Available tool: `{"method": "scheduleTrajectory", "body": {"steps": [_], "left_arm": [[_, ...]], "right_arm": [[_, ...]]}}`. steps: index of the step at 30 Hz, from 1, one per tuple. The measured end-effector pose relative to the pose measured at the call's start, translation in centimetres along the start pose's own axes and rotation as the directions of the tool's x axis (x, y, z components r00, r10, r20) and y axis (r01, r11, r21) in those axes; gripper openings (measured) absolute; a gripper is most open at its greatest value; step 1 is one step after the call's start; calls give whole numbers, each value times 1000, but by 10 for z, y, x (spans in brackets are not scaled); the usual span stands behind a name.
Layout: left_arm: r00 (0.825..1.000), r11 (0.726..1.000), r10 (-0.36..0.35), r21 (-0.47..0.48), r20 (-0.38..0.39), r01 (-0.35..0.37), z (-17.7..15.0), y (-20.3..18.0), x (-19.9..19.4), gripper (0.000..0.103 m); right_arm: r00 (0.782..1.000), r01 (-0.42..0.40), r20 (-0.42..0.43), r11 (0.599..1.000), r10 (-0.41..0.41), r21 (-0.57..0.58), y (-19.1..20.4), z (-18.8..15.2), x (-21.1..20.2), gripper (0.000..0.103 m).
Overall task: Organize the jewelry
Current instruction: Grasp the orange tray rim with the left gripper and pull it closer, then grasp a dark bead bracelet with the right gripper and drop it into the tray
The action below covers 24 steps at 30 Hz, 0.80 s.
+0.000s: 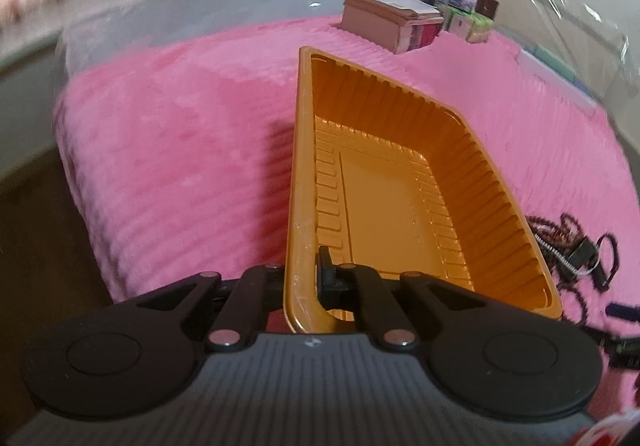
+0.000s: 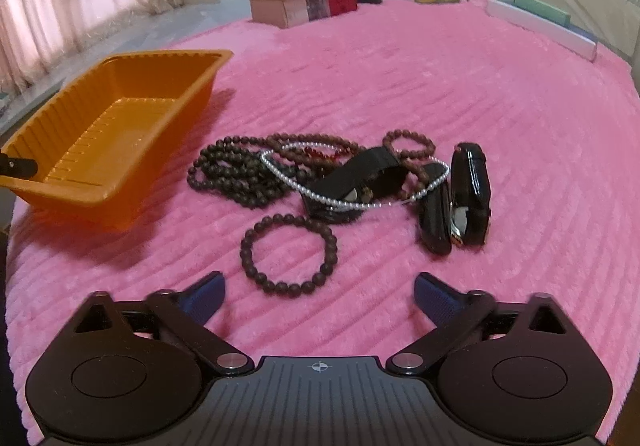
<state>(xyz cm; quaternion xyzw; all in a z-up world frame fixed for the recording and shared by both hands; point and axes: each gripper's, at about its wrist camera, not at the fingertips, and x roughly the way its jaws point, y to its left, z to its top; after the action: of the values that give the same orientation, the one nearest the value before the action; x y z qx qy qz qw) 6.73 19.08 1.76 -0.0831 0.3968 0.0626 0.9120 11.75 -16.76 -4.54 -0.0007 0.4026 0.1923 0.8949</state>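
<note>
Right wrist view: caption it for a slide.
Open right gripper hovers near a bead bracelet, orange tray at left.

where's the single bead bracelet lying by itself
In the right wrist view, the lone bead bracelet lies flat on the pink blanket, just ahead of the open right claw, nearer than the jewelry pile.

no readable text, labels or numbers anywhere

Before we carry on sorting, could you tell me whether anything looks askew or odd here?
Yes: the orange tray sits tilted, its near end lifted off the pink blanket by the left hand-held gripper clamped on its rim. The jewelry pile is tangled.
</note>
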Motion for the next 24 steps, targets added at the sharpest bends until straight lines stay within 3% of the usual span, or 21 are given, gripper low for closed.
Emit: {"method": "scheduleTrajectory", "body": {"steps": [9, 12, 19, 24], "left_arm": [[994, 969, 103, 223, 42, -110, 20, -38, -14, 4], [991, 962, 124, 239, 51, -133, 18, -45, -15, 4], [988, 960, 142, 237, 57, -151, 15, -49, -18, 4], [984, 960, 162, 222, 68, -173, 14, -43, -24, 3]], "right_arm": [[999, 36, 14, 999, -35, -24, -6, 8, 18, 35], [998, 55, 18, 996, -54, -73, -3, 7, 17, 9], [996, 56, 74, 994, -48, -98, 4, 13, -4, 7], [985, -31, 165, 990, 54, -137, 31, 44, -25, 7]]}}
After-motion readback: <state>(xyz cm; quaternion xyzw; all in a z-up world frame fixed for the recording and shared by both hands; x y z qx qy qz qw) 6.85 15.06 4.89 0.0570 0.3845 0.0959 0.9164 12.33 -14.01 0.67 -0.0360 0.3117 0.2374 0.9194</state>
